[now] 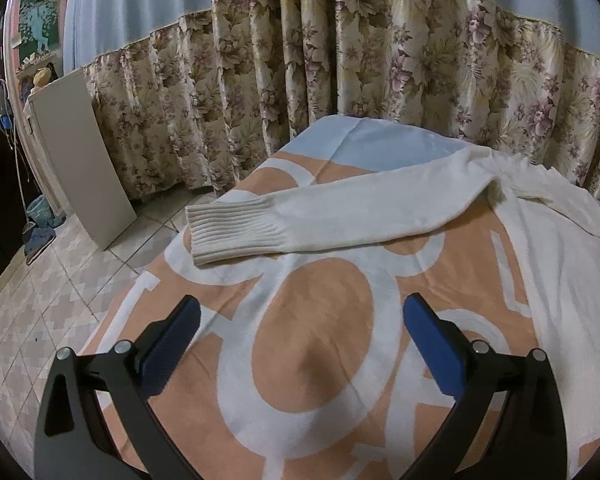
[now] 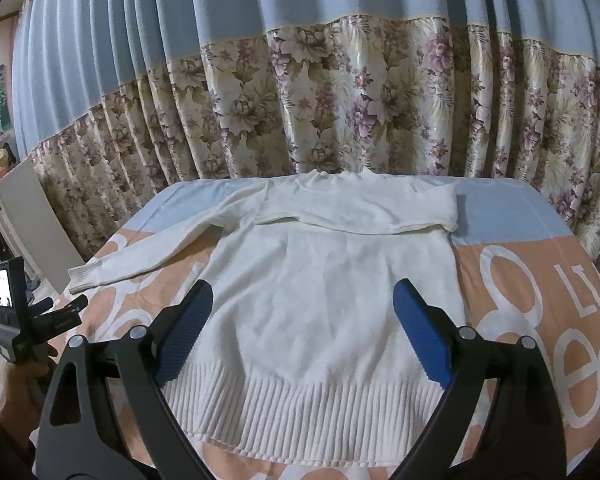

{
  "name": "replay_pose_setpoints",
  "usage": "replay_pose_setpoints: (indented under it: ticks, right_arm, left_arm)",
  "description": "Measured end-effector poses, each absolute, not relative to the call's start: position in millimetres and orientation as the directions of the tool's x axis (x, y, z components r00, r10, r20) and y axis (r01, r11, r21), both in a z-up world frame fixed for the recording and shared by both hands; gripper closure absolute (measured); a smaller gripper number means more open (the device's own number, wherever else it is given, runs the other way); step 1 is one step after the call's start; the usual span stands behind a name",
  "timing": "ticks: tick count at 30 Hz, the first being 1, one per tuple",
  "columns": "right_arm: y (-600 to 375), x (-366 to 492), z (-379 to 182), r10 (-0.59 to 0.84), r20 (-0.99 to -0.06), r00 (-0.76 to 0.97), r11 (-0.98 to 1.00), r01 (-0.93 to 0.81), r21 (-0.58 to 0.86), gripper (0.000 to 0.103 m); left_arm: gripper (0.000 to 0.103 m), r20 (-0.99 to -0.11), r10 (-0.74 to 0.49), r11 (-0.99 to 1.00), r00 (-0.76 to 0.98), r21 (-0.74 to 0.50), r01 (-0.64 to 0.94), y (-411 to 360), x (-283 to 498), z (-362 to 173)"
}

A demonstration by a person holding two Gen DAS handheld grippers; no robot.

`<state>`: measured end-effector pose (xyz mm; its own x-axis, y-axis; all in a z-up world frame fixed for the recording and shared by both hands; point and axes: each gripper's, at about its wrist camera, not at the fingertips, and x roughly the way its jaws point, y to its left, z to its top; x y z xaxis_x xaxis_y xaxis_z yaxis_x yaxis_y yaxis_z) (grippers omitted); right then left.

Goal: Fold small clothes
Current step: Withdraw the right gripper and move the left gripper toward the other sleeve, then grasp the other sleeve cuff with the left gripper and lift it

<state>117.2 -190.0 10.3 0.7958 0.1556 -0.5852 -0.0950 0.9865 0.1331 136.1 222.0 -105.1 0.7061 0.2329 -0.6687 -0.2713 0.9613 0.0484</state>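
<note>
A white knit sweater (image 2: 332, 288) lies flat on the table, ribbed hem towards me and collar at the far edge. Its right sleeve (image 2: 364, 212) is folded across the chest. Its left sleeve (image 1: 340, 212) stretches out to the left, ending in a ribbed cuff (image 1: 232, 232). My left gripper (image 1: 300, 340) is open and empty, above the cloth just short of that cuff. My right gripper (image 2: 302, 320) is open and empty, above the sweater's lower body. The left gripper's body also shows in the right wrist view (image 2: 24, 312), at the far left.
The table carries an orange, white and pale blue cloth (image 1: 320, 360). A floral and blue curtain (image 2: 340, 100) hangs close behind it. A white board (image 1: 80, 160) leans at the left over a tiled floor (image 1: 40, 300), with a basket and clutter beyond.
</note>
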Motion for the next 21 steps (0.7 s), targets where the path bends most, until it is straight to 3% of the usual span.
replay_pose_setpoints:
  ticks: [10, 18, 21]
  right_arm:
    - [-182, 123, -2, 0.16, -0.608, 0.777, 0.986, -0.098, 0.135, 0.01]
    - [-167, 130, -10, 0.178, -0.624, 0.761, 0.984, -0.13, 0.123, 0.01]
    - [-163, 135, -13, 0.179, -0.63, 0.755, 0.984, -0.134, 0.119, 0.01]
  left_arm:
    - [0.002, -0.717, 0.288, 0.892, 0.635, -0.039, -0.449, 282, 157, -114]
    - [0.002, -0.722, 0.311, 0.894, 0.618, 0.001, -0.449, 291, 180, -126]
    - [0.011, -0.717, 0.288, 0.911, 0.635, 0.001, -0.412, 296, 189, -131]
